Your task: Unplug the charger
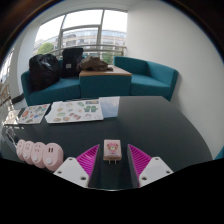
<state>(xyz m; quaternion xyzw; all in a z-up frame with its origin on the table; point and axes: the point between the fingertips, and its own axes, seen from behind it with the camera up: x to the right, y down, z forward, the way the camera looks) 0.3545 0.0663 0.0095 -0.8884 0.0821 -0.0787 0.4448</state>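
Here we are right at the approach: the charger (111, 150), a small white block with a pink mark on its face, sits on the dark table (170, 125), and the step in hand looks like lining up for the grab, with the pull itself not yet begun. The gripper (111, 163) is spread wide, its two fingers with their magenta pads (88, 158) flanking the charger, and there is a visible gap on either side, so nothing is clamped. The charger stands between the fingertips on its own support; whether it is seated in a socket or strip cannot be made out from here. Taking the charger as the landmark: just off to one side of it, near the table's edge, lies a row of pale pink round pieces (40, 152); beyond it, further across the table, lie printed sheets (75, 110) spread flat. Well beyond the charger, past the table, a teal sofa (150, 75) wraps around a low wooden table (105, 72), with a dark bag (45, 70) on the seat under the window (85, 30). The next move, I'd judge, calls for closing squarely on the charger's two sides and then pulling straight out without rocking.
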